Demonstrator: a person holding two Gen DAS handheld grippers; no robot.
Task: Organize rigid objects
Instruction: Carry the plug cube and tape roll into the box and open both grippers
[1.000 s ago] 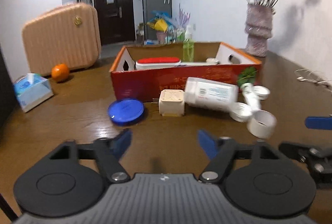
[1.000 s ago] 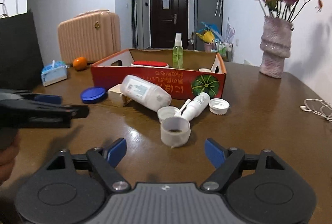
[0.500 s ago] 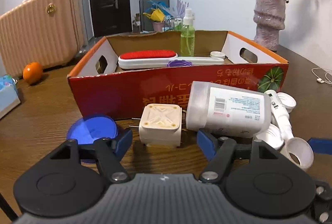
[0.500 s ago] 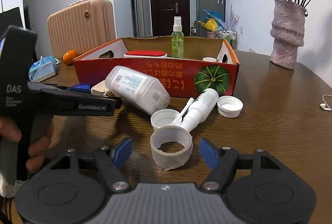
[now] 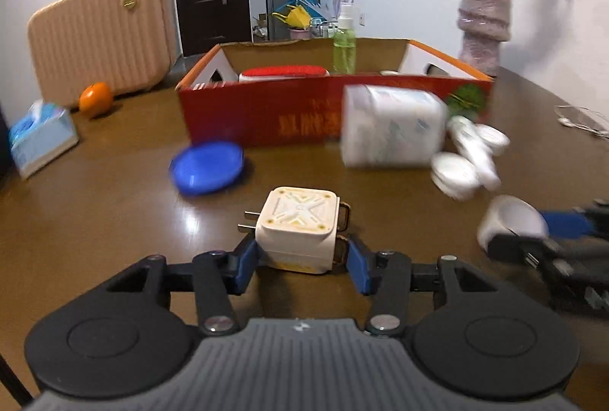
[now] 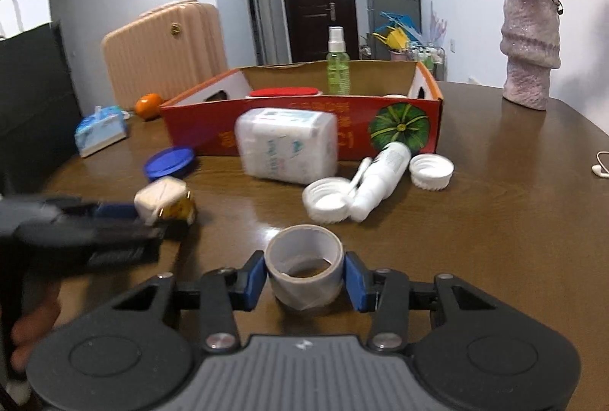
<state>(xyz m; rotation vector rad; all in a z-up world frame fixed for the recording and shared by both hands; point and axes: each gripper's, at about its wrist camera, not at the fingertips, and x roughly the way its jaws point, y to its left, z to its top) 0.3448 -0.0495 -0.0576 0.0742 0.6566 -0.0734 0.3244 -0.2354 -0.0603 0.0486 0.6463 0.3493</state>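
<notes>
Right view only — black bag (image 6: 34,99)

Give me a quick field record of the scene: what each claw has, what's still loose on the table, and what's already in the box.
left claw: closing on the cream plug adapter, pads at its sides
right claw: closing on the tape roll, pads at its sides
loose on table: white jar on its side, blue lid, two white caps, white tube
in red box: green spray bottle, red-topped item
</notes>
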